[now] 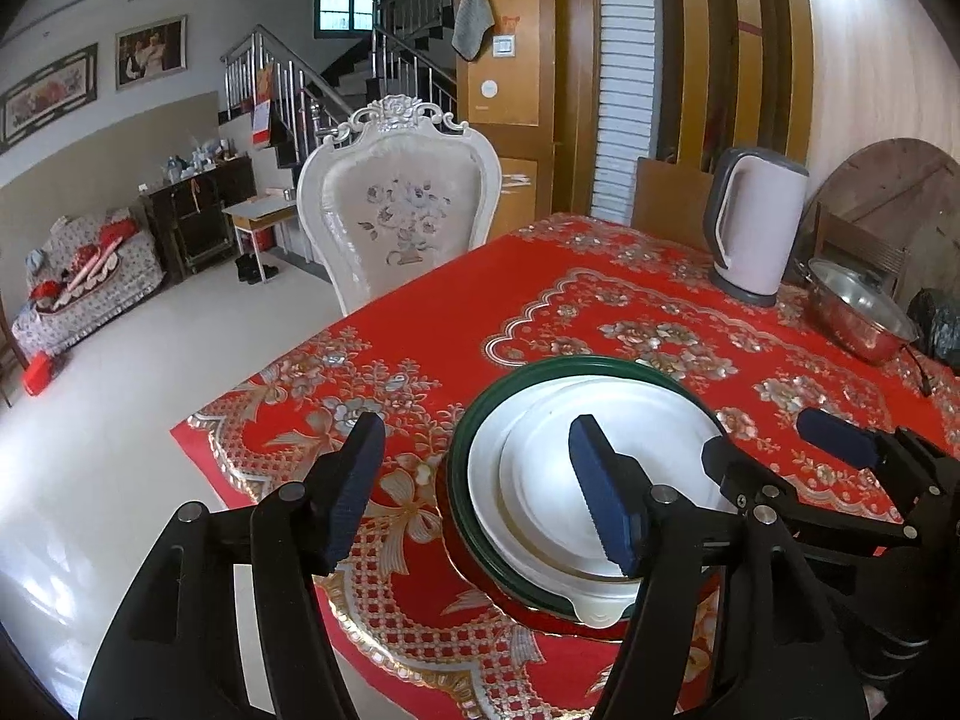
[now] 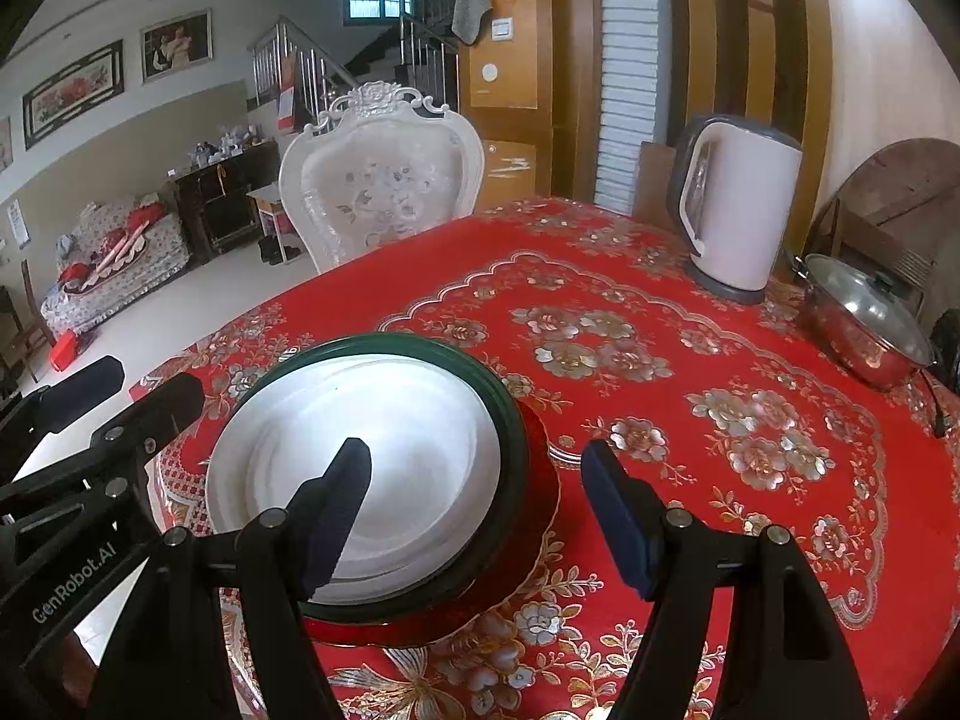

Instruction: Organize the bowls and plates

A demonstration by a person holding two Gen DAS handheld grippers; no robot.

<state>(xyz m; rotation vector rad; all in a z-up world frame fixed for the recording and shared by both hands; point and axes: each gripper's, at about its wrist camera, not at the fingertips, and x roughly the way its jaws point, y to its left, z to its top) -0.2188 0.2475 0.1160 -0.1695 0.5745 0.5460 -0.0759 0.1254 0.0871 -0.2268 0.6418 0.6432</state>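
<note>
A stack of dishes sits on the red floral tablecloth: white plates (image 1: 558,438) (image 2: 408,420) nested in a dark green-rimmed dish (image 1: 480,408) (image 2: 510,414), on a red plate (image 2: 540,498). My left gripper (image 1: 480,480) is open and empty, its fingers straddling the stack's left edge. My right gripper (image 2: 474,510) is open and empty, its fingers straddling the stack's right edge. Each gripper shows in the other's view, the right one (image 1: 780,444) at the right and the left one (image 2: 120,396) at the left.
A pale electric kettle (image 1: 756,222) (image 2: 738,204) and a lidded steel pot (image 1: 858,312) (image 2: 864,324) stand at the table's far right. A white ornate chair (image 1: 402,210) (image 2: 384,180) stands at the far edge. The table's near-left corner (image 1: 198,426) drops to the floor.
</note>
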